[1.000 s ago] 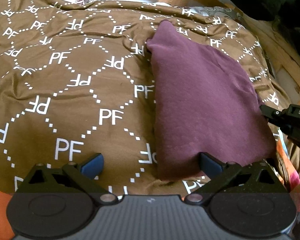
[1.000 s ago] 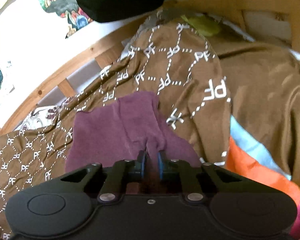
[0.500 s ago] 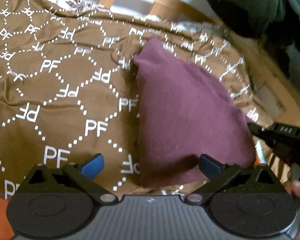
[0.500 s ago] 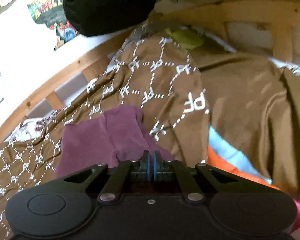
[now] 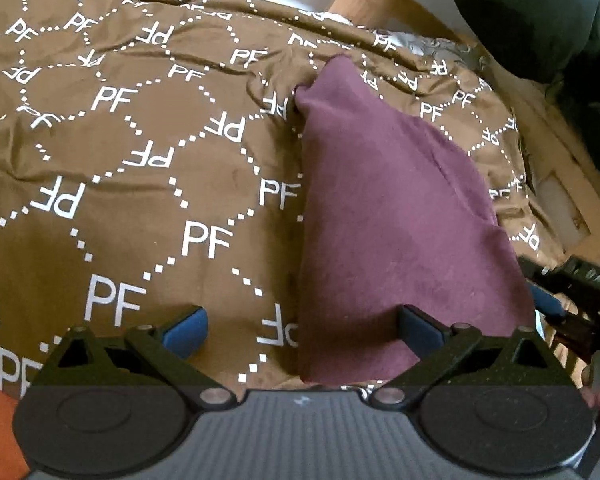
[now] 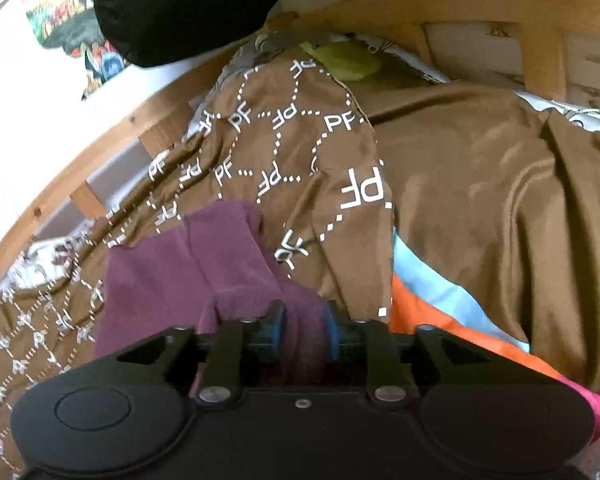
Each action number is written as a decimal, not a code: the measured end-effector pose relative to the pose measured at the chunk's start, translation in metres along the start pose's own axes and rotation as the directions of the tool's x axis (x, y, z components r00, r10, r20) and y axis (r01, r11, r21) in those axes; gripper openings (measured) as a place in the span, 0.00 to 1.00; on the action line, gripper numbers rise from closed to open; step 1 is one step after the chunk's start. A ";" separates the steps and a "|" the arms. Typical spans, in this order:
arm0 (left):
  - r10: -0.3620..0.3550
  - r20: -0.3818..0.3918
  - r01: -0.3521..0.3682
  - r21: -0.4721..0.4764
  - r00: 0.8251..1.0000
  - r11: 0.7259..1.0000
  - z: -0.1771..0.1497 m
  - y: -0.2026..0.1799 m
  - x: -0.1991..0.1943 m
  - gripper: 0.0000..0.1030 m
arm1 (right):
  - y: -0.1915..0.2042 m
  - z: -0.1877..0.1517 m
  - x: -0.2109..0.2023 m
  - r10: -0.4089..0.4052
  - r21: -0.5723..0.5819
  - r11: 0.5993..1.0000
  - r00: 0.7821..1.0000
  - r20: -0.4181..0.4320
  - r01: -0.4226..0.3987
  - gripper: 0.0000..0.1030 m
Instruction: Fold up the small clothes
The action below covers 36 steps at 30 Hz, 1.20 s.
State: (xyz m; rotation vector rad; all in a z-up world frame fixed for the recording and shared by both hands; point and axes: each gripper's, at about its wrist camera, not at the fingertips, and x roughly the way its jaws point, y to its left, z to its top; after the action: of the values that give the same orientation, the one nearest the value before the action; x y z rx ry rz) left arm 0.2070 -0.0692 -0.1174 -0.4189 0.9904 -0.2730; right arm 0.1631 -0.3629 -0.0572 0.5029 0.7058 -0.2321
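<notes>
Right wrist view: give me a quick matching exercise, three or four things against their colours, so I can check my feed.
Things:
1. folded fleece garment
2. patterned "PF" bedspread
3. slatted bed frame
4. bulky bag at the top

Colours:
A. black
B. maroon
C. pale wood
D. brown with white dotted diamonds

Pairs: 1-B, 2-D, 3-C, 4-A

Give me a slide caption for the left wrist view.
Folded purple garment lying on a brown patterned bedspread.
</notes>
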 end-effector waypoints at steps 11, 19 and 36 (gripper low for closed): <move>0.014 0.000 -0.014 0.036 1.000 0.999 -0.003 -0.003 0.003 1.00 | 0.020 0.020 0.017 0.135 -0.143 0.980 0.990 -0.049 -0.140 0.77; 0.023 0.012 -0.024 0.063 1.000 0.998 -0.004 -0.005 0.006 1.00 | 0.035 0.059 0.090 0.254 -0.343 0.898 0.961 -0.109 -0.276 0.73; -0.118 0.061 0.120 -0.018 0.991 0.993 0.001 0.002 -0.002 0.99 | 0.042 0.049 0.115 0.237 -0.421 0.868 0.965 -0.116 -0.263 0.36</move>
State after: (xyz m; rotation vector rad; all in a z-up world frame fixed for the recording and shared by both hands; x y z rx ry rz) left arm 0.2068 -0.0665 -0.1161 -0.5042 0.9121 -0.3555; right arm 0.2913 -0.3557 -0.0872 0.1688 0.7179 0.1872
